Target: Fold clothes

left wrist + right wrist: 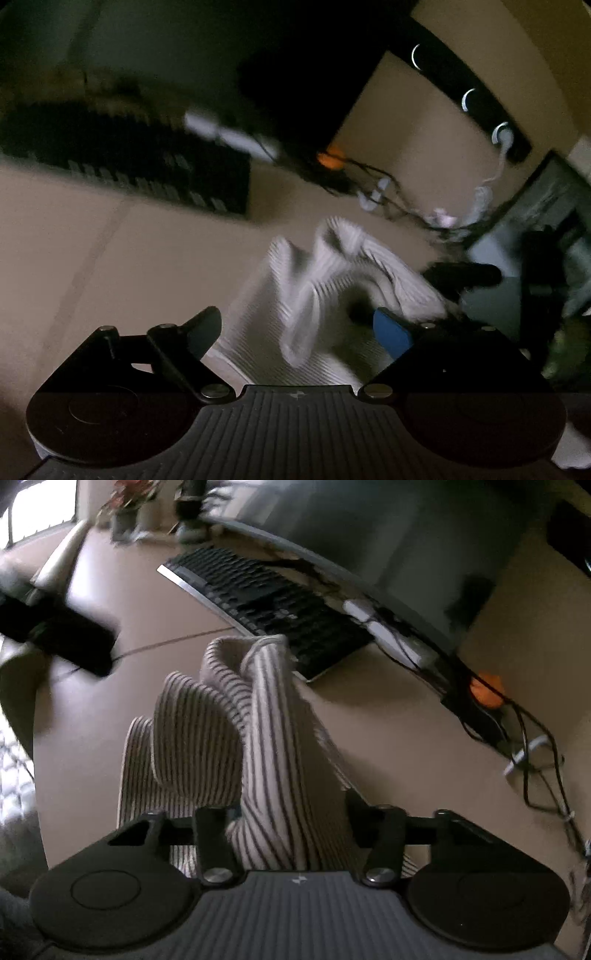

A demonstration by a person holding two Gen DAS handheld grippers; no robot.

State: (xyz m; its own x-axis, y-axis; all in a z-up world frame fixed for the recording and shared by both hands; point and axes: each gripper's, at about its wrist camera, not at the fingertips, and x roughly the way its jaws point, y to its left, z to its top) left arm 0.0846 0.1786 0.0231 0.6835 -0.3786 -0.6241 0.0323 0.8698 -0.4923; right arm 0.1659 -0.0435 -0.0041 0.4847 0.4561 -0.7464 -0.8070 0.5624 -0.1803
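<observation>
A white garment with thin dark stripes lies bunched on the beige desk. In the right wrist view it rises in folds between my right gripper's two fingers, which stand wide apart with cloth draped over them. In the left wrist view the same garment lies crumpled between my left gripper's fingers, which are wide open; the blue pad of one finger shows beside the cloth. This view is dark and blurred.
A black keyboard lies just beyond the garment, with a monitor behind it. Cables and an orange object sit to the right. A black object is at left. Potted plants stand far back.
</observation>
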